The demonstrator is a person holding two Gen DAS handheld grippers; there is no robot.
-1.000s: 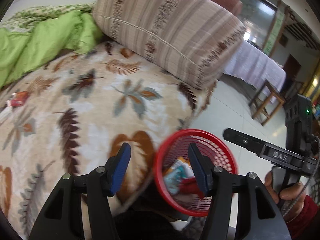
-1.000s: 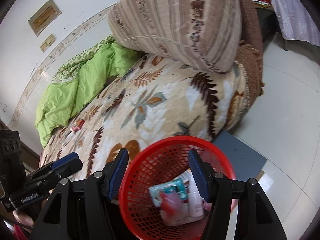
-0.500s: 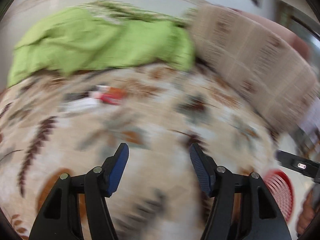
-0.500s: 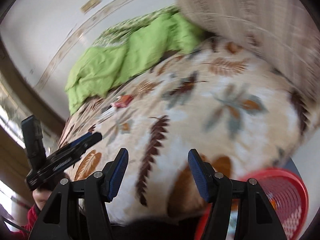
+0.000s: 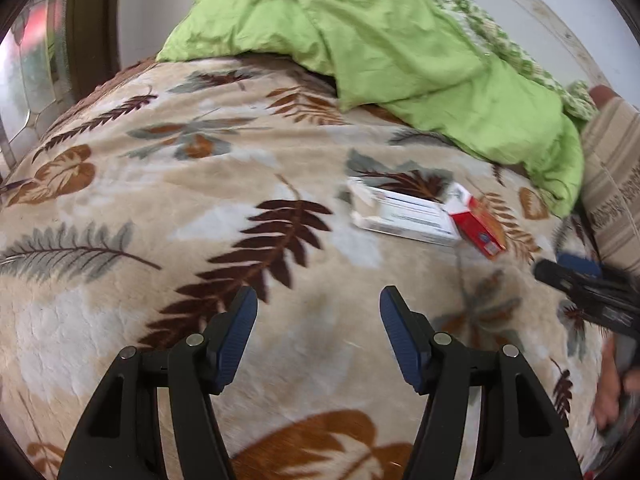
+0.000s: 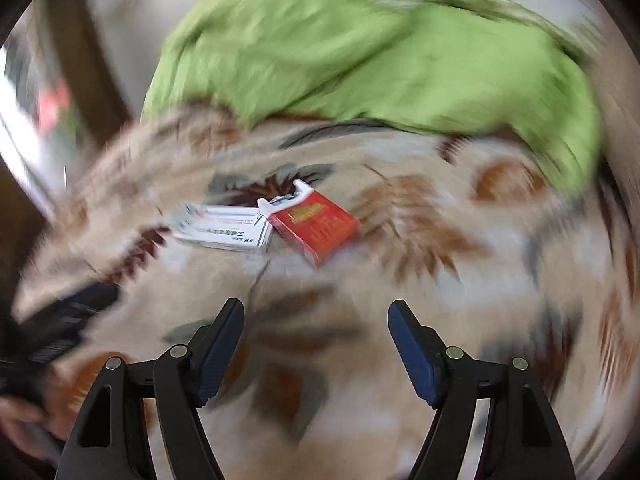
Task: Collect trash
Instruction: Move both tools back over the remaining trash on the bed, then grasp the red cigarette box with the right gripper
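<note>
- A white box [image 5: 404, 216] and a red box [image 5: 478, 226] lie flat on the blanket [image 5: 200, 208], touching at one corner; the red one has its white flap lifted at the end nearest the white box.
- In the right wrist view the same white box [image 6: 224, 230] sits left of the red box [image 6: 316, 226], both ahead of the right gripper [image 6: 316, 334] and well clear of its tips; this view is smeared by motion.
- The right gripper's jaws have just been opening and stand wide apart, with only blanket [image 6: 400, 280] between them.
- The left gripper [image 5: 318, 326] hovers over a brown leaf print, jaws about half open and gripping nothing; the boxes lie ahead and to its right.
- At the right edge of the left wrist view the right gripper [image 5: 588, 284] shows as a dark blurred bar with a hand [image 5: 616, 384] below it.
- A rumpled green quilt [image 5: 380, 40] is piled at the far side of the blanket, beyond the boxes.
- A striped cushion [image 5: 616, 188] stands at the right edge, beside the quilt.
</note>
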